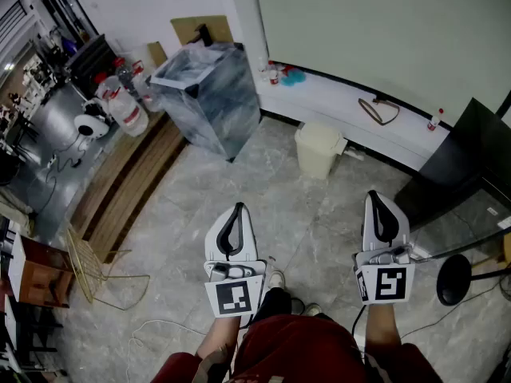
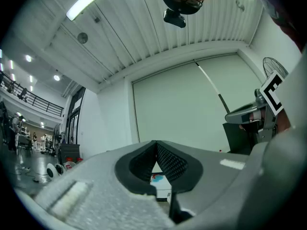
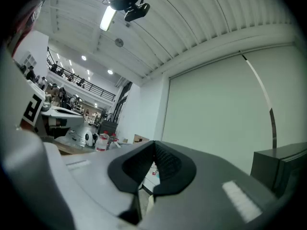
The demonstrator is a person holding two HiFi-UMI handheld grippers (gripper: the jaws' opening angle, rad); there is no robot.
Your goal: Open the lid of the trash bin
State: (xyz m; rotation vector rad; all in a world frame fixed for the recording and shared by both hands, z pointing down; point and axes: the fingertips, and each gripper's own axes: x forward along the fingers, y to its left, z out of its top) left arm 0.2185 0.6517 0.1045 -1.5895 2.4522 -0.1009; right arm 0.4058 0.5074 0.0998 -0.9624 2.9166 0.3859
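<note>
The cream trash bin [image 1: 318, 150] stands on the grey floor [image 1: 263, 182] with its lid down, its back against a low white ledge [image 1: 335, 98]. The left claw [image 1: 236, 208] hangs nearer the camera than the bin and to its left, the right claw [image 1: 376, 195] to its right, both well apart from it. Each claw is pressed together at the tips, pinching nothing.

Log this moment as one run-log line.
stage: pre-contact | cream plastic trash bin: lid down, untouched | left gripper: shut, empty | right gripper: shut, empty
</note>
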